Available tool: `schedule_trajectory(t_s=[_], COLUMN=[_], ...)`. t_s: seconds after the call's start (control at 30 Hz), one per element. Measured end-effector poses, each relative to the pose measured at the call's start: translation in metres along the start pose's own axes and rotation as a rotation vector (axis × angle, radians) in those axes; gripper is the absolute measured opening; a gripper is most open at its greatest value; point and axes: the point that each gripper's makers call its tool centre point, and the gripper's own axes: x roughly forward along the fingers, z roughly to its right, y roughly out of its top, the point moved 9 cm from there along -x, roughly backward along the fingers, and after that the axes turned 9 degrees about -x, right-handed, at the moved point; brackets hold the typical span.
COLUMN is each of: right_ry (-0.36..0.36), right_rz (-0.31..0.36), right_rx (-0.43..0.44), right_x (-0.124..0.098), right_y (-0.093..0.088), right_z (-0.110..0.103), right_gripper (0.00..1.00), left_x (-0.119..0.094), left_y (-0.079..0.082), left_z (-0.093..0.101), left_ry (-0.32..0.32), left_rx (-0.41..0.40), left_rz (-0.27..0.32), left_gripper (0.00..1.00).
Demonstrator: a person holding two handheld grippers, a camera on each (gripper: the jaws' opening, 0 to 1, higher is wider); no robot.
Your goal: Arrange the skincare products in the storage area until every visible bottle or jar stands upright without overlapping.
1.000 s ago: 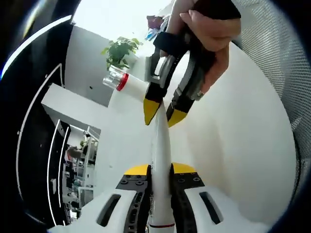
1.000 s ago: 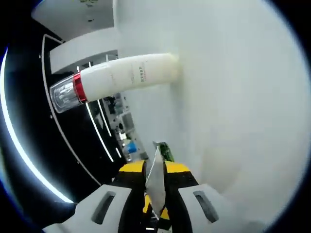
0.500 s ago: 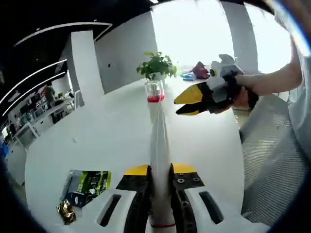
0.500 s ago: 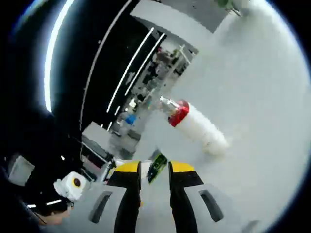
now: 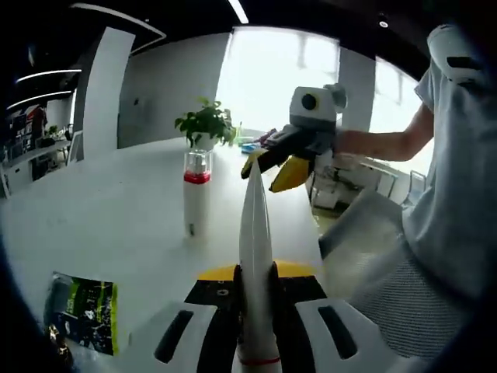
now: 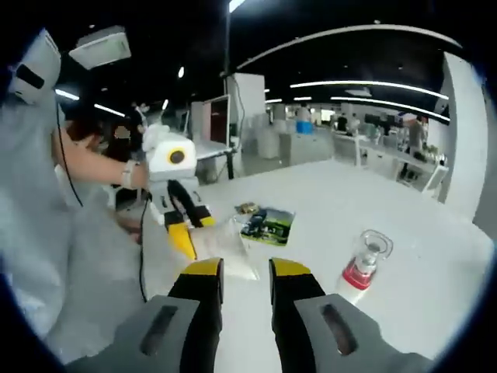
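**Two skincare containers: one upright on the table, one clamped in the left gripper**

Two products show. A white bottle point(image 5: 196, 203) with a red collar and clear cap stands upright on the white table point(image 5: 116, 225); in the right gripper view the same bottle point(image 6: 362, 266) appears low at the right. A white tube point(image 5: 255, 256) is clamped between the jaws of the left gripper point(image 5: 255, 273), its tip pointing away from the camera.

Half a second ago the right gripper hovered just beside the bottle's cap; now the right gripper point(image 5: 272, 169) is off to the bottle's right, well apart from it, jaws parted and empty. In the right gripper view its own yellow-tipped jaws point(image 6: 245, 270) stand apart with nothing between.

One green printed packet point(image 5: 84, 311) lies flat on the table near the left gripper. A potted plant point(image 5: 205, 124) stands behind the bottle. A person's arm point(image 5: 380, 143) holds the right gripper.
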Motion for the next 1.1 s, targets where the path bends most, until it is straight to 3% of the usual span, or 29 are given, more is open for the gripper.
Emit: schedule_trajectory(t_s=[0.03, 0.17, 0.4, 0.63, 0.87, 1.0, 1.1], right_ry=[0.039, 0.199, 0.337, 0.417, 0.454, 0.484, 0.509], right_rz=[-0.018, -0.052, -0.133, -0.252, -0.347, -0.424, -0.494], right_rx=[-0.031, -0.115, -0.236, -0.361, -0.429, -0.422, -0.469], right_x=[0.002, 0.007, 0.012, 0.02, 0.033, 0.041, 0.052], right_y=[0.001, 0.008, 0.024, 0.04, 0.054, 0.062, 0.066], right_z=[0.001, -0.004, 0.001, 0.011, 0.018, 0.022, 0.022], right_gripper=[0.23, 0.15, 0.13, 0.07, 0.03, 0.02, 0.01], left_x=[0.002, 0.007, 0.011, 0.013, 0.013, 0.023, 0.034], left_y=[0.0, 0.002, 0.006, 0.01, 0.011, 0.011, 0.01], left_z=[0.004, 0.006, 0.004, -0.002, -0.014, -0.019, -0.021], left_ry=[-0.031, -0.058, -0.089, -0.056, 0.006, 0.052, 0.101], left_rx=[0.008, 0.018, 0.026, 0.063, 0.122, 0.167, 0.198], left_rz=[-0.003, 0.002, 0.03, 0.043, 0.043, 0.007, -0.037], left_gripper=[0.11, 0.11, 0.11, 0.12, 0.16, 0.17, 0.18])
